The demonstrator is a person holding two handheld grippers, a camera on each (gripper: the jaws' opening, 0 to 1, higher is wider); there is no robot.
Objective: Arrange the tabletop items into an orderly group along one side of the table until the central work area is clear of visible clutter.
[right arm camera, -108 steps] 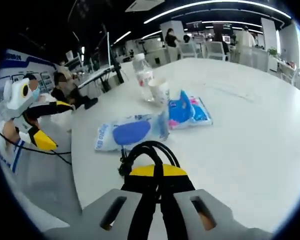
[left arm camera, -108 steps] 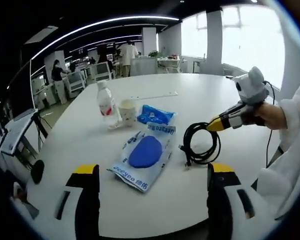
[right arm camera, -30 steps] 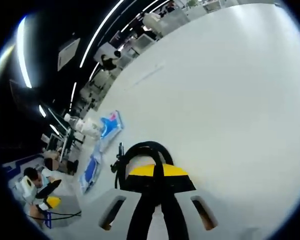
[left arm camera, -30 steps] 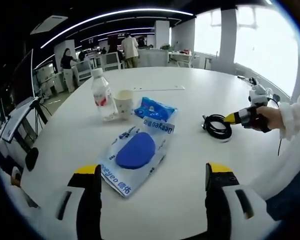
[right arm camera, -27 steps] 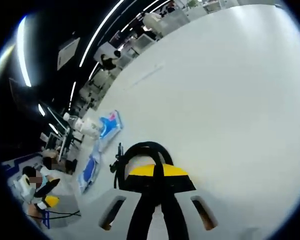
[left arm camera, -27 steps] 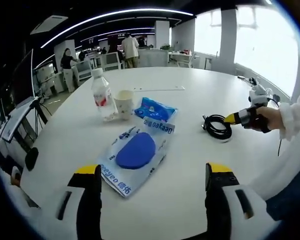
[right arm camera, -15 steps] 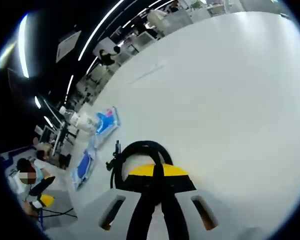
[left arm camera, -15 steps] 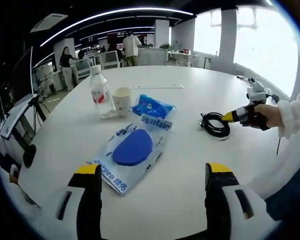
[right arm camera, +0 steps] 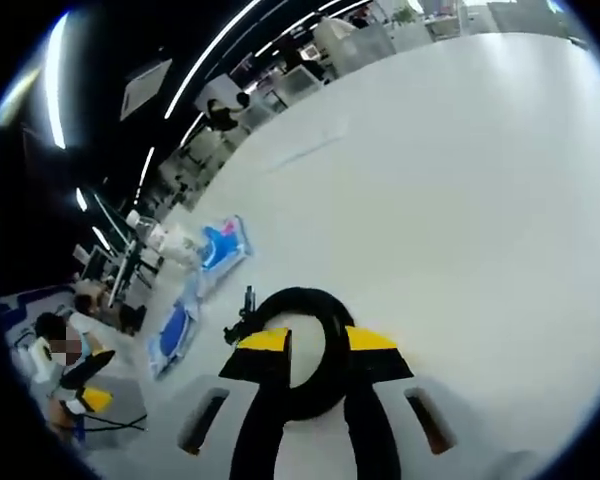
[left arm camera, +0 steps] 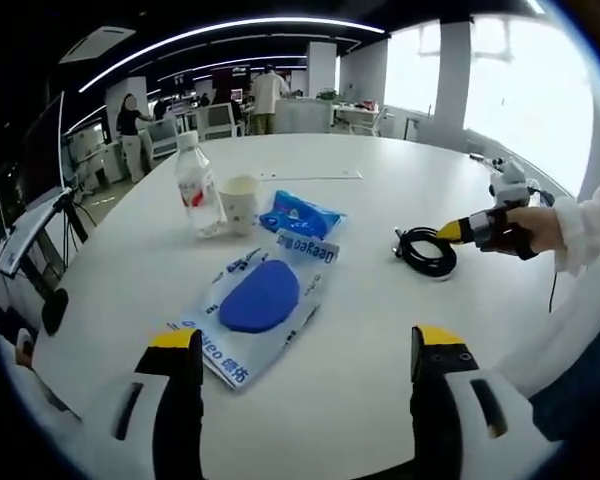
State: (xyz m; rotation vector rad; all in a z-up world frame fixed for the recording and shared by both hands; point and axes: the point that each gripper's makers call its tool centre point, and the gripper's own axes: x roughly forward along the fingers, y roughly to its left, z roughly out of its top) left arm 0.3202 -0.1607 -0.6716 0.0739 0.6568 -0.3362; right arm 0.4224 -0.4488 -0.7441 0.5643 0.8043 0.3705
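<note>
We see the coiled black cable lying on the white worktop toward the right of the left gripper view, with the right claw at its edge, held by a person's hand in a white sleeve. In the right gripper view the right claw stands with its jaws apart, the cable lying between and just ahead of them in the lower middle of the frame (whether a jaw touches the loop we cannot tell). The left claw hovers with its jaws wide apart at the bottom of the left gripper view, clamped on nothing. The other items sit grouped left of centre in that view: the large packet with the blue pad, the smaller blue packet beyond it, the paper cup and the water bottle at the upper left. In our judgement the cable is being set down apart from that group, so the clutter may end up split across two places rather than along one side. The coil could also spring loose or trail a plug end toward the middle as the jaws pull away, since nothing binds its loops. The flat packets look slippery and may slide rather than lift when a jaw meets them, and the bottle, standing close beside the cup, could tip if either is nudged.
</note>
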